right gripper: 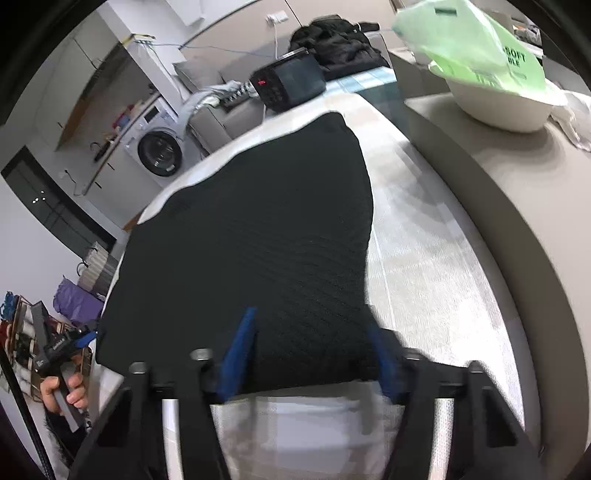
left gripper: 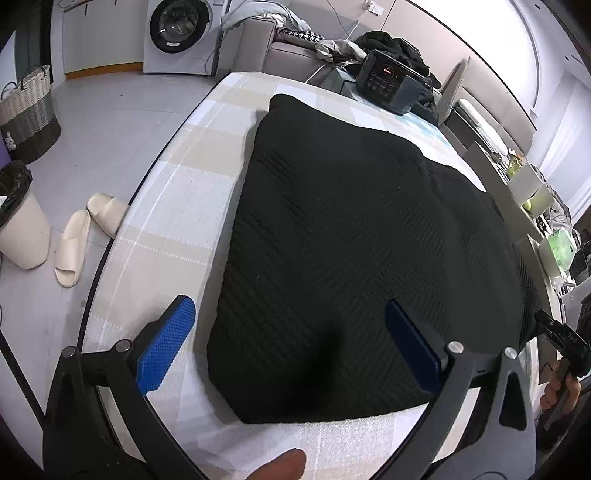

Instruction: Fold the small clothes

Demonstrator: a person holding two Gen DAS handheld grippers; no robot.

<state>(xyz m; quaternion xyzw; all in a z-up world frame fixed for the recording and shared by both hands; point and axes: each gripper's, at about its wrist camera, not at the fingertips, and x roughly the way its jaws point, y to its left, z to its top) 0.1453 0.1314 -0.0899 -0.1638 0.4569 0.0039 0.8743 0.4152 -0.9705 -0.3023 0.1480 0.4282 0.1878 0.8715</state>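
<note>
Nearest, my left tongs (left gripper: 288, 343) gape empty over the black garment's (left gripper: 351, 240) near edge; my right tongs (right gripper: 310, 350) straddle that hem unclamped. Garment lies flat on the bench (left gripper: 177, 206); folds remain.

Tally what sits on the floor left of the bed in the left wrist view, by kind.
Slippers: 2
Woven laundry basket: 1
Bin with black liner: 1
Washing machine: 1
Total: 5
</note>
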